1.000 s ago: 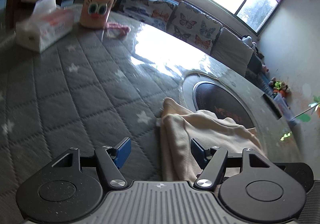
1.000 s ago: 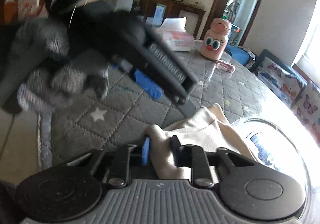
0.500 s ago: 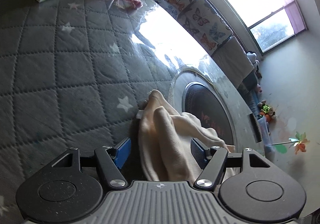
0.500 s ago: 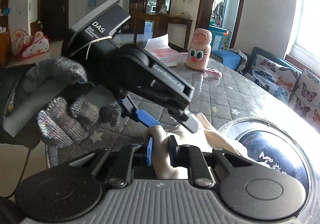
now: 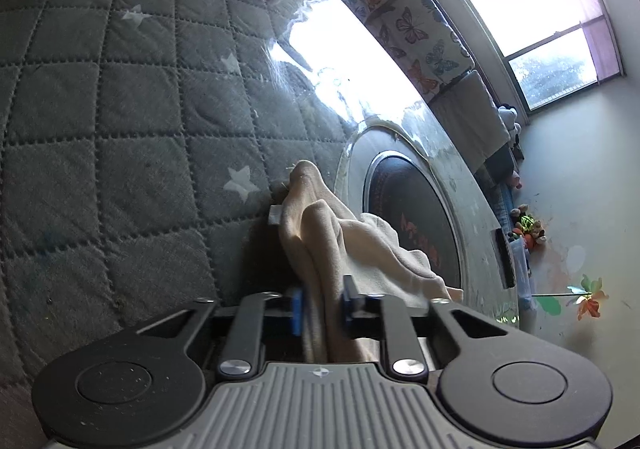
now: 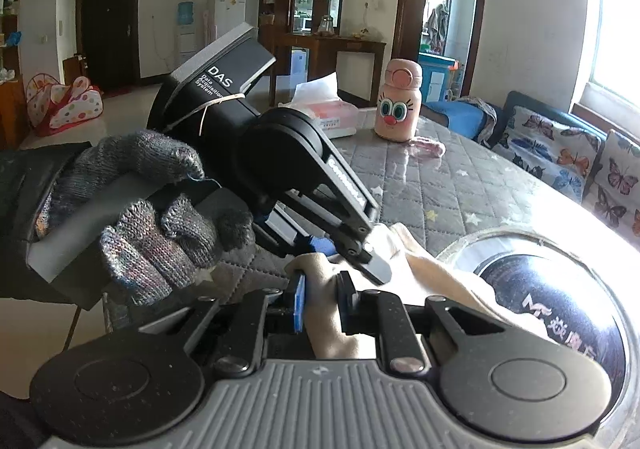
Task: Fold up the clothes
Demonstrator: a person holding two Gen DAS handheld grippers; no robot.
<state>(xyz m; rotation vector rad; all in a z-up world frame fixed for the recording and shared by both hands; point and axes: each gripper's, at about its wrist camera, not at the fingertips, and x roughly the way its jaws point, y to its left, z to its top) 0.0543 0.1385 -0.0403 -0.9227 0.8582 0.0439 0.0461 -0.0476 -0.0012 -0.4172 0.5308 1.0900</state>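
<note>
We have both tools on the cream garment [image 5: 344,249], which lies bunched at the near edge of the quilted grey table [image 5: 120,129], beside a round glass turntable [image 5: 412,209] at about three o'clock of it. The left tool [image 5: 322,309] is closing its jaws with a ridge of the cloth between the blue pads; the right tool [image 6: 322,303] is narrow and pinches another fold just beside it. A gloved hand [image 6: 160,225] carries the left tool at nine o'clock in the right wrist view. To our eye, the step goes best if both grips seat firmly, then draw apart evenly, spreading the fabric flat, clear of the tissue box [image 6: 332,117] and pink bottle [image 6: 400,101] at twelve o'clock.
</note>
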